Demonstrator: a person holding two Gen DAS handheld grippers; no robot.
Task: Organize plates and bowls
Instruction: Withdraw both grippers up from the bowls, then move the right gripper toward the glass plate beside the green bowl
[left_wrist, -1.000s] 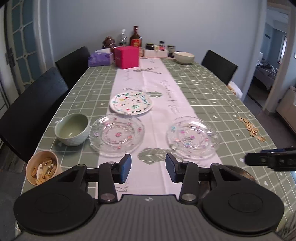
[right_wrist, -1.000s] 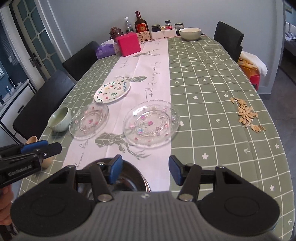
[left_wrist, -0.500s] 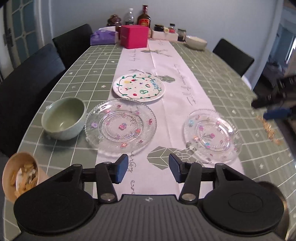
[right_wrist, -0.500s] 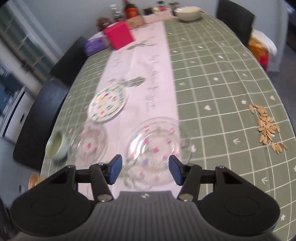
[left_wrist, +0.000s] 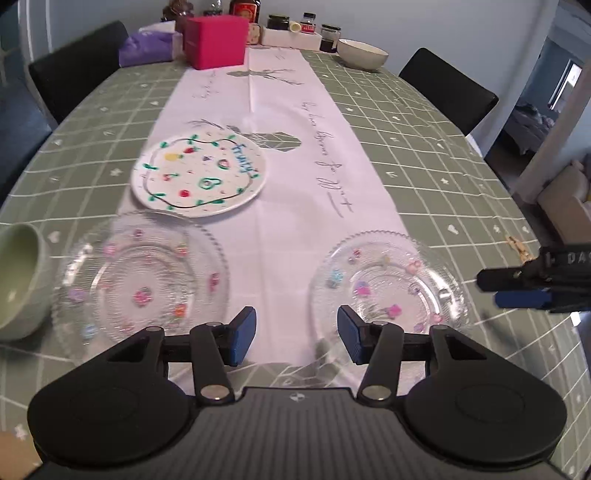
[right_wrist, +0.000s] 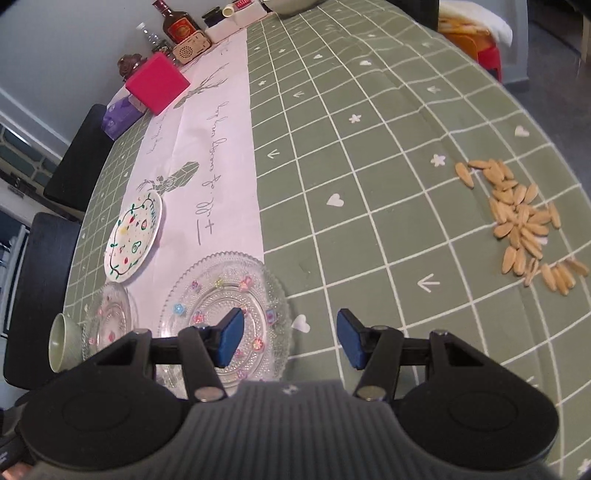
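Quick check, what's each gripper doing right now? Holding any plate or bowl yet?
Left gripper: open, holding nothing.
Right gripper: open, holding nothing.

Pale grey wall (left_wrist: 424, 22), black chairs (left_wrist: 448, 88) around green checked table (left_wrist: 424, 147) (daylit doorway (left_wrist: 546, 110) right).

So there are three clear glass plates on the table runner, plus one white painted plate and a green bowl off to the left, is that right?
Not quite: there are two clear glass plates, not three. The left wrist view shows one glass plate beside the green bowl and the other glass plate to its right, with the white painted plate behind them.
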